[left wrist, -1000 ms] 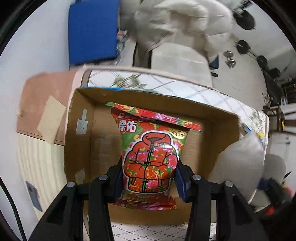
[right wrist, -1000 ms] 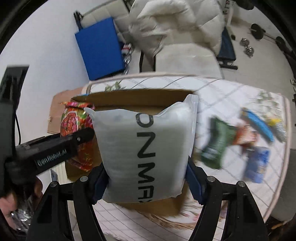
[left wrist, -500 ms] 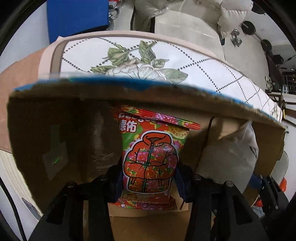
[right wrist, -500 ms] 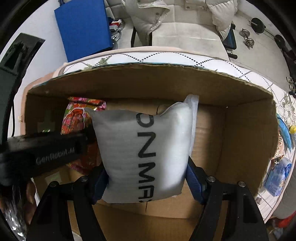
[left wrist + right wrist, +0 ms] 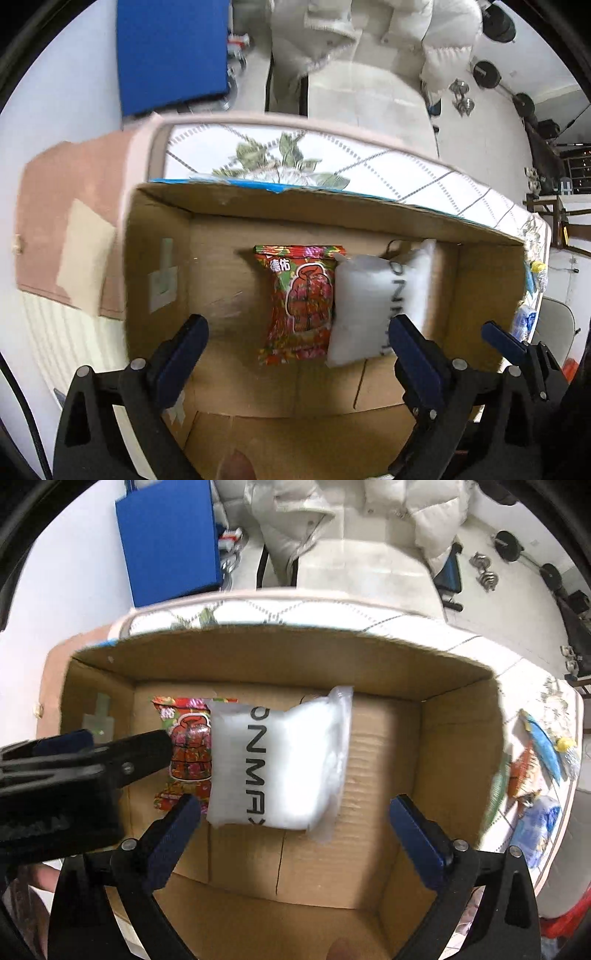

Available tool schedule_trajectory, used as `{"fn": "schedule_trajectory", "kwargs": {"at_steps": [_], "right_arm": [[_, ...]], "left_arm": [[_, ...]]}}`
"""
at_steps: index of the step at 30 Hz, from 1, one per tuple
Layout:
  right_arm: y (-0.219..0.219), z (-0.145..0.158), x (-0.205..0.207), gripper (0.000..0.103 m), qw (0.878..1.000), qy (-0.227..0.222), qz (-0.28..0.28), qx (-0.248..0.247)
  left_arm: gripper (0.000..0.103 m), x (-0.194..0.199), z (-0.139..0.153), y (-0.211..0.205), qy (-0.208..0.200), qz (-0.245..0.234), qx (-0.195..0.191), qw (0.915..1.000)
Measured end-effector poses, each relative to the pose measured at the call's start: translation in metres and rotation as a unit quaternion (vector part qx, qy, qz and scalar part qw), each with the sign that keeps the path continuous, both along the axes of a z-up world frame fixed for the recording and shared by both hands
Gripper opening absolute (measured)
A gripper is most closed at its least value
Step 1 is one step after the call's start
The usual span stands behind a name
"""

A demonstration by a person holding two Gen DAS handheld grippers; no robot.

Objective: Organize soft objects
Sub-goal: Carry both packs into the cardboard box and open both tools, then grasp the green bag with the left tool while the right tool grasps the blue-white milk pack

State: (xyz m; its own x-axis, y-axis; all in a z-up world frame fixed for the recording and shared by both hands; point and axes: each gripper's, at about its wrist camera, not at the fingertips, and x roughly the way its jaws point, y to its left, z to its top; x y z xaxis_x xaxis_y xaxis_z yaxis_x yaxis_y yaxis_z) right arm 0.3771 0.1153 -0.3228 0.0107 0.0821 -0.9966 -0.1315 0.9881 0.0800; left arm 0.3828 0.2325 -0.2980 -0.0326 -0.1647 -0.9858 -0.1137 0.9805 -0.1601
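Note:
A red flowered snack pack [image 5: 301, 306] lies on the floor of a cardboard box [image 5: 159, 258]. A white soft pack with black letters [image 5: 376, 306] lies against its right side. My left gripper [image 5: 295, 339] is open and empty above the box's near part. In the right wrist view, the white pack [image 5: 280, 764] and the red pack [image 5: 186, 746] lie side by side in the box [image 5: 458, 746]. My right gripper [image 5: 293, 827] is open and empty just in front of the white pack. The left gripper's body [image 5: 74, 775] covers part of the red pack.
The box stands on a table with a flowered cloth [image 5: 295, 162]. Several small packets [image 5: 535, 768] lie on the table right of the box. A blue board [image 5: 170, 51] and a chair with a white jacket [image 5: 369, 55] stand behind the table.
Both grippers have opened and let go of their packs, which now lie on the box floor. Both grippers have pulled back and up from the box.

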Motion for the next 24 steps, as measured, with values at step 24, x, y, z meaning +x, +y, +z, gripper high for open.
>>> {"fn": "schedule_trajectory", "kwargs": {"at_steps": [24], "right_arm": [[-0.357,0.042,-0.059,0.07,0.987,-0.039,-0.152,0.022]], "left_arm": [[0.1,-0.002,0.01,-0.317,-0.043,-0.21,0.095,0.9722]]}}
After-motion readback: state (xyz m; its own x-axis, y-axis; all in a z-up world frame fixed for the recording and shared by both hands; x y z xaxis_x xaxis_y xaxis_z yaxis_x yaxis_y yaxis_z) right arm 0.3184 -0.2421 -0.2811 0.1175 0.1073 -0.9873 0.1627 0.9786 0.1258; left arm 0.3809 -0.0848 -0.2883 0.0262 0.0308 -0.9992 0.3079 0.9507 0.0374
